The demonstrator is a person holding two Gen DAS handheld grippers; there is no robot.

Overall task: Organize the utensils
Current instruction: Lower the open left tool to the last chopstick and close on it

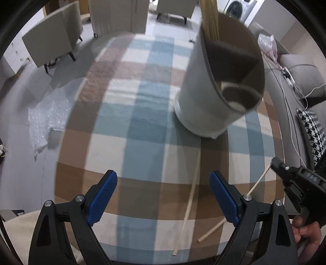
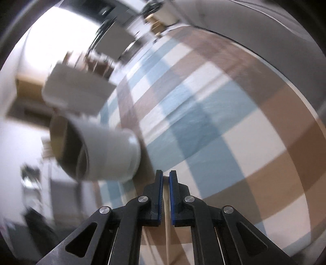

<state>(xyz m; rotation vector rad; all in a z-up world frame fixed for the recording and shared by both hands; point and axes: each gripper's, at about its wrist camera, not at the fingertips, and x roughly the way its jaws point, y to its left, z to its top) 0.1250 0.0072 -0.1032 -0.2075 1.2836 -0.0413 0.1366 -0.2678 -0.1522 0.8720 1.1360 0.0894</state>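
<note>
A grey utensil holder (image 1: 205, 89) stands on the checked tablecloth (image 1: 142, 122), with several wooden chopsticks (image 1: 209, 18) upright inside. My left gripper (image 1: 163, 197) is open and empty, low over the near table edge. One loose chopstick (image 1: 189, 203) lies on the cloth between its fingers. My right gripper (image 1: 274, 163) appears at the right of the left wrist view, shut on another chopstick (image 1: 258, 182) that slants down to the cloth. In the right wrist view the right gripper (image 2: 166, 177) is shut on that pale stick (image 2: 166, 203), and the holder (image 2: 106, 150) sits to its left.
Grey armchairs (image 1: 53, 42) stand beyond the table. Bubble wrap (image 1: 46, 120) lies on the floor at left. A sofa with a houndstooth cushion (image 1: 311, 132) and cables is at right. A second pale container (image 2: 77, 91) shows blurred beyond the holder in the right wrist view.
</note>
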